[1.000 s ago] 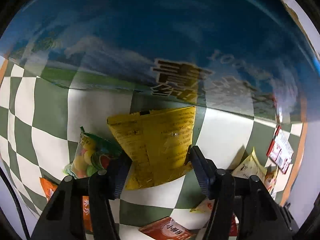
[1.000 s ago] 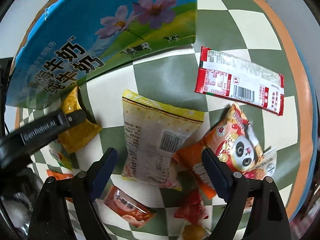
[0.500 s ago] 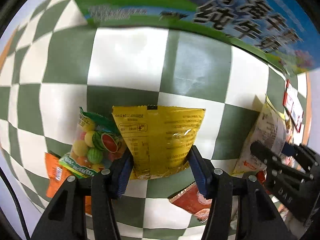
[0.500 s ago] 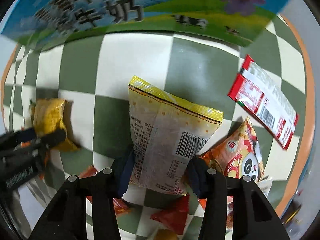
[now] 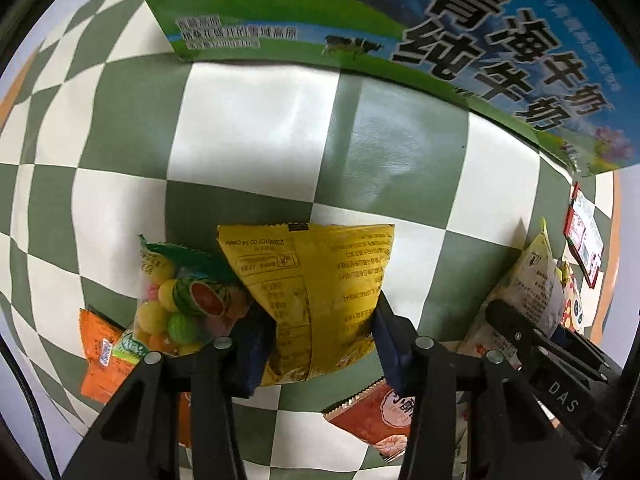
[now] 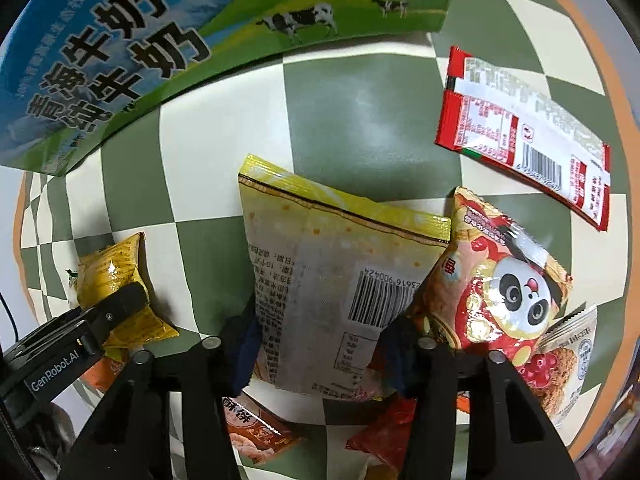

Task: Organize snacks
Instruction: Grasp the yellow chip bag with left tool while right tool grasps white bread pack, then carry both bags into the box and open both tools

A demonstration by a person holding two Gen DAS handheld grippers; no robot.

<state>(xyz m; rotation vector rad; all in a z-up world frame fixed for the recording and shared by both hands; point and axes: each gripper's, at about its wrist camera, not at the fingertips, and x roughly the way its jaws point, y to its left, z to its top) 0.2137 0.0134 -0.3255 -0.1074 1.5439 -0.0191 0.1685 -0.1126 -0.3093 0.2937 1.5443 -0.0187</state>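
A: Where does the left wrist view look from?

B: From just behind the left gripper (image 5: 318,344), forward along its fingers and down onto the checkered cloth (image 5: 256,132), very near. The milk carton (image 5: 460,20) fills its top edge.

A: And the right wrist view?

B: The same setup behind the right gripper (image 6: 320,348), also close and tilted down, with the carton (image 6: 120,44) at upper left.

A: What do they share?

B: The carton, the cloth (image 6: 360,100), and each other: the right gripper (image 5: 532,344) shows at the left view's right edge, the left gripper (image 6: 100,316) at the right view's left edge, so the cameras sit side by side
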